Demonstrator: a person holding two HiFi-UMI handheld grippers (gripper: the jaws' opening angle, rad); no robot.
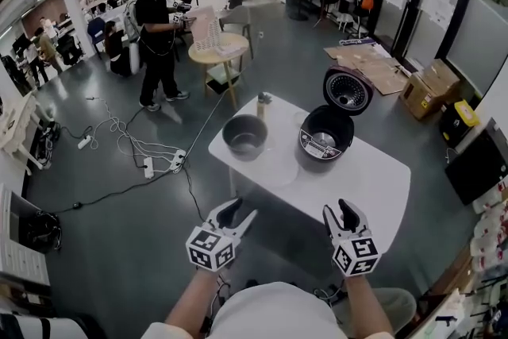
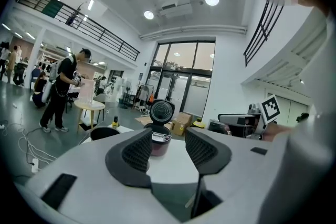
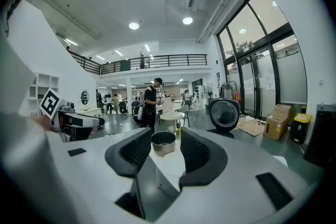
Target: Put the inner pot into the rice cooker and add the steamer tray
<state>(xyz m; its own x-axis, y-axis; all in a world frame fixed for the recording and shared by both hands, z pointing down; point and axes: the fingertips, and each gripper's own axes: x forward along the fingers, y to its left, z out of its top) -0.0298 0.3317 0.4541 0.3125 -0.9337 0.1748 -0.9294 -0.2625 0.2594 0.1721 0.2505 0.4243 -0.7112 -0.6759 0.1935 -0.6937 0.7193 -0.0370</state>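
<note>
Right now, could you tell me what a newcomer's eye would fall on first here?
The rice cooker stands open, its lid raised, at the far right of the white table, with the inner pot sitting apart on its left. Nearer, the left claw and right claw hover open and empty before its near edge.

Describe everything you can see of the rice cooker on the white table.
The rice cooker is round and dark, upright on the white table, toward its far edge. Its hinged lid stands open, showing a silvery, perforated inner plate. Something silvery shows low in its well. The grey metal inner pot stands apart on its left; only the table touches the cooker.
</note>
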